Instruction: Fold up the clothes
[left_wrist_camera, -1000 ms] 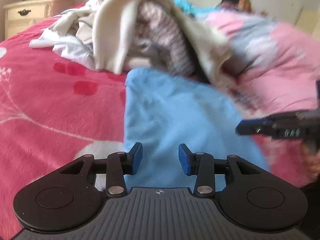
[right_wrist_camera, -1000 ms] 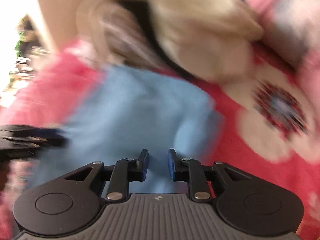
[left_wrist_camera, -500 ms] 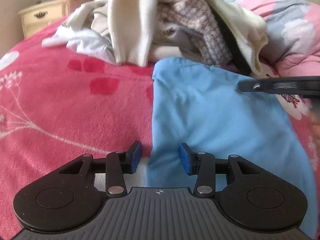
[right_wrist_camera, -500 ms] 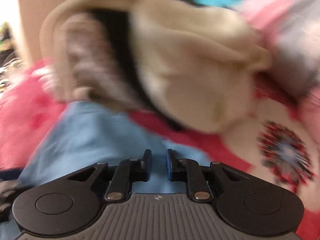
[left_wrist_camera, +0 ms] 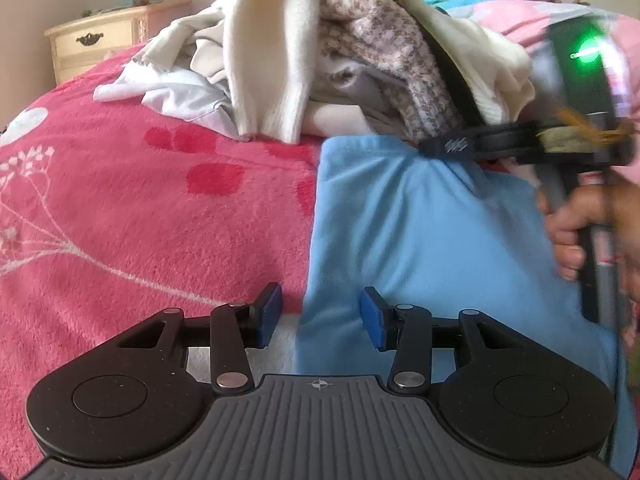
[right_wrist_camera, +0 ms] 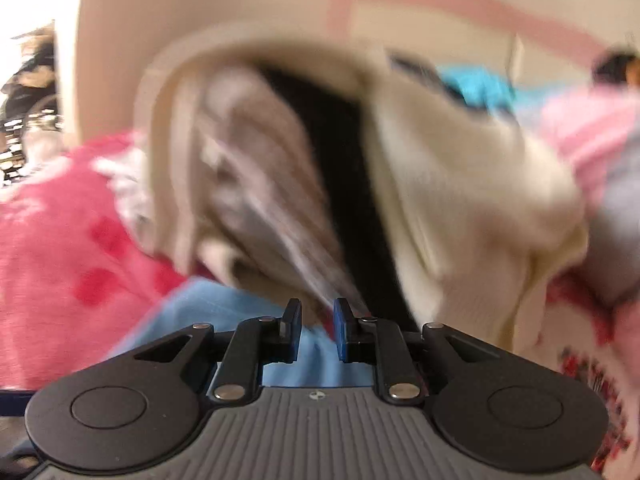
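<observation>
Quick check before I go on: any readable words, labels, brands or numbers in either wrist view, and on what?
No readable text in either view.
Left gripper body: only a small crosshair mark, no letters.
Right gripper: a pale mark on its finger seen from the left wrist, too blurred to read; a red-and-white label lower on its handle, also too blurred.
Blue garment and pile of clothes: no tag or print shows.

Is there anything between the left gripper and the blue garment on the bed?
Nothing visible. The left gripper is open right over the near left edge of the blue garment, with only pink blanket beside it. The pile of clothes lies beyond the garment's far edge.
</observation>
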A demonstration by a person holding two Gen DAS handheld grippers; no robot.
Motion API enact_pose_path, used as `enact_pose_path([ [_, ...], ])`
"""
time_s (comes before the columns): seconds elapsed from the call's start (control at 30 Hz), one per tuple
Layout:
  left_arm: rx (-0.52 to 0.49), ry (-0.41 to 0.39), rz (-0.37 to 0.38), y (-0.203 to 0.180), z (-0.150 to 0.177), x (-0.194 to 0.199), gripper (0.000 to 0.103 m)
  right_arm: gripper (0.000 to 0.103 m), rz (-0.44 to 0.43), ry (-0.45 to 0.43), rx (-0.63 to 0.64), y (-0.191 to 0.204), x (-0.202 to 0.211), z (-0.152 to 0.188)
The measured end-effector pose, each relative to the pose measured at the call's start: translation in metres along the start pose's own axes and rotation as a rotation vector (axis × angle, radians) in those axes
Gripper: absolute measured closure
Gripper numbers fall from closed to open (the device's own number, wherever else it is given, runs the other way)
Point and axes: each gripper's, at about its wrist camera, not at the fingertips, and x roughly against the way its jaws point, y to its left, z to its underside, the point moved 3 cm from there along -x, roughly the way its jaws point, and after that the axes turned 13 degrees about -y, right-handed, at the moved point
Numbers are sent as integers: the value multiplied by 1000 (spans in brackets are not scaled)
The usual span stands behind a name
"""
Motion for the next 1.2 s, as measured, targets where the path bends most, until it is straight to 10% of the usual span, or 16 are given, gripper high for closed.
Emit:
enact_pose_path([
  [0.2,8,-12,5,2,2,1,59,84,-275,126,-13,32,-41,11],
  [0.37,10,-4,11,3,1,2,59,84,-177,105,-319,-19,-31,2],
  [0.63,40,-1,38,7,-2,4,58,66,-220,170,-378,-101,123,-49],
  [0.93,28,-26,-11,12,-13,33,54,65,-130,563,-505,-63,66,44],
  [1.2,-17,-15,-68,41,-3,91,51,62,-262,520,-564,-49,155,12],
])
